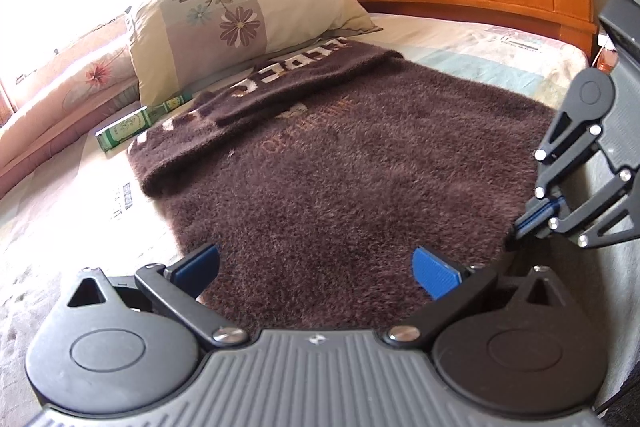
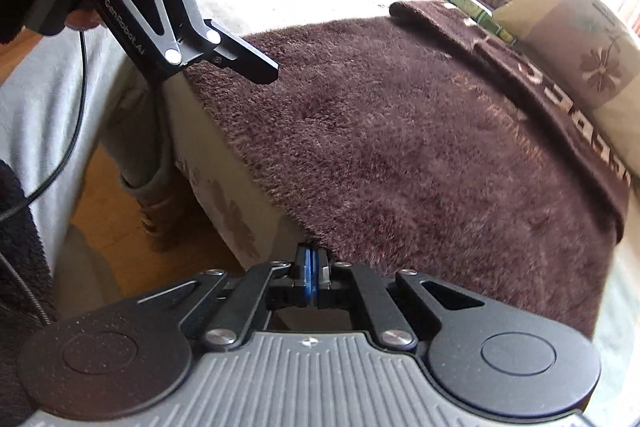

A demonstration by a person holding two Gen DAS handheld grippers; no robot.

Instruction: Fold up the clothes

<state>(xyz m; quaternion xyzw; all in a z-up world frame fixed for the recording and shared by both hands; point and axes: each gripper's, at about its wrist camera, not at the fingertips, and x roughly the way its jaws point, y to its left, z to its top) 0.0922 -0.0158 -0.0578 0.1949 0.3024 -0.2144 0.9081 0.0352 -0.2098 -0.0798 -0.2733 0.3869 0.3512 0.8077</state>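
Brown fleece garment (image 1: 340,155) lies spread flat on the bed (image 1: 500,47), with its far portion, next to the pillow (image 1: 240,15), already turned back over the body as a lettered flap, and its near hem at the bed's edge. Right tongs (image 2: 312,279) are clenched on that near hem at one corner, while the left tongs (image 1: 316,267) hover released over the same hem, blue pads spread wide. Judgement: a near-edge fold is being set up; the next move likely calls for the left tongs to pinch the hem so both corners lift evenly toward the pillow.
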